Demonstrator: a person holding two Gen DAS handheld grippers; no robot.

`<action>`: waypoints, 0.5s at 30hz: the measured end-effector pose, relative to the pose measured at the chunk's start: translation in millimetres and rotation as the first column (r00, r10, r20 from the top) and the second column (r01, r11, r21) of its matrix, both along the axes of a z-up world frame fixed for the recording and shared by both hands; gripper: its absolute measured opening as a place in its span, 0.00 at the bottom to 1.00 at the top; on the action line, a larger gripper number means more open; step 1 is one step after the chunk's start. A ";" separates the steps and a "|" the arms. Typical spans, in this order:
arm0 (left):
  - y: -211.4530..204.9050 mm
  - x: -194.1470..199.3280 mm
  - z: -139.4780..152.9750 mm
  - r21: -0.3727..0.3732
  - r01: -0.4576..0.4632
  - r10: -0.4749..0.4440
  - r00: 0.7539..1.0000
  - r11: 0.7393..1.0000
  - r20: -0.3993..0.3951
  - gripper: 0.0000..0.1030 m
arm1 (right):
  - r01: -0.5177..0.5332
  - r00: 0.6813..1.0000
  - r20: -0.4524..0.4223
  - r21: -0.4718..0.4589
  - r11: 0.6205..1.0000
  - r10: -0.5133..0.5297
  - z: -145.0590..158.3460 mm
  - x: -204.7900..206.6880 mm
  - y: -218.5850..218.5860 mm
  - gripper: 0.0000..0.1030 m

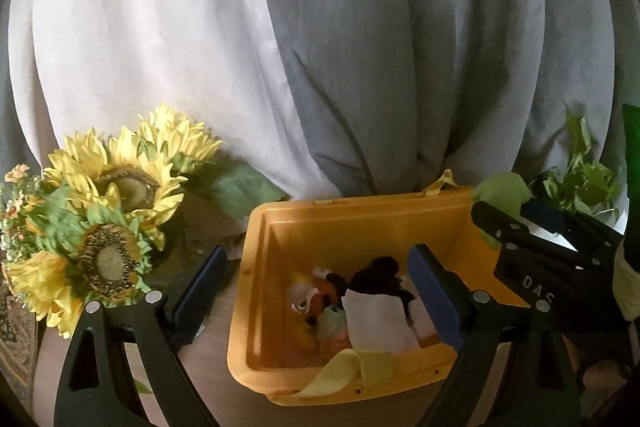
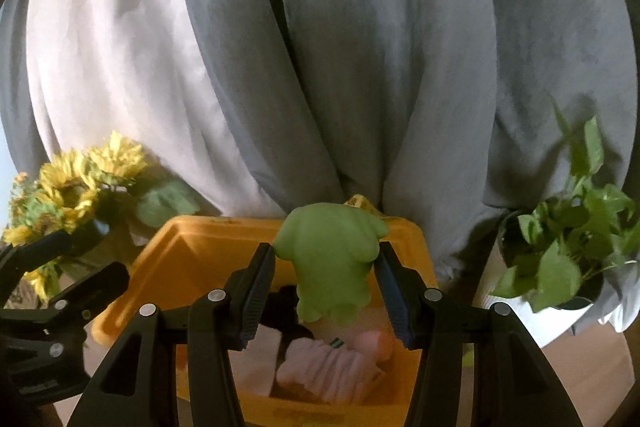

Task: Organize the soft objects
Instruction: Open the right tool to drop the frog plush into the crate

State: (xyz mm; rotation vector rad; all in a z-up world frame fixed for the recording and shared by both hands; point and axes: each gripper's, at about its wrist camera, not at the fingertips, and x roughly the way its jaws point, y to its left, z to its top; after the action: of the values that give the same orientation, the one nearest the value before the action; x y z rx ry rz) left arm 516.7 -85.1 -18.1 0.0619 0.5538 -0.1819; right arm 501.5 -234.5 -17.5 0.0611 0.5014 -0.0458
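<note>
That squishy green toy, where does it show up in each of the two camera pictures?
Left wrist view: green toy at the right, beyond the right gripper that holds it, above the yellow bin's far right corner.
Right wrist view: centre, clamped between the fingers.
Shared landmark: the yellow bin.

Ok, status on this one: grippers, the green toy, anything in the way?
Right gripper shut on green plush toy, above yellow bin. Left gripper open, empty, at the bin. Nothing blocking the drop.

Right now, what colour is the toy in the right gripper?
Light green; the toy shows best in the right wrist view, between the right gripper's fingers.
</note>
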 end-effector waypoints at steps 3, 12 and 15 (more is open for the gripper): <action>-0.1 5.5 -3.1 0.000 -0.005 0.005 1.000 1.000 -0.009 0.90 | 0.007 1.000 -0.014 -0.005 1.000 -0.007 -5.9 9.9 -2.1 0.54; 3.7 -7.1 4.3 -0.008 -0.013 0.013 1.000 1.000 0.005 0.90 | 0.035 0.999 -0.002 -0.011 0.999 -0.035 0.3 4.2 -4.1 0.66; 6.2 -16.8 9.0 -0.010 -0.019 0.019 1.000 1.000 0.011 0.90 | 0.040 0.999 -0.002 -0.009 0.999 -0.040 4.1 -9.3 -1.3 0.66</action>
State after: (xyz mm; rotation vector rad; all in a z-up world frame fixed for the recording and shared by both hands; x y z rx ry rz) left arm 499.9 -78.9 -9.1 0.0485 0.5418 -0.1656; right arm 492.2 -235.8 -13.4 0.0621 0.5021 -0.0873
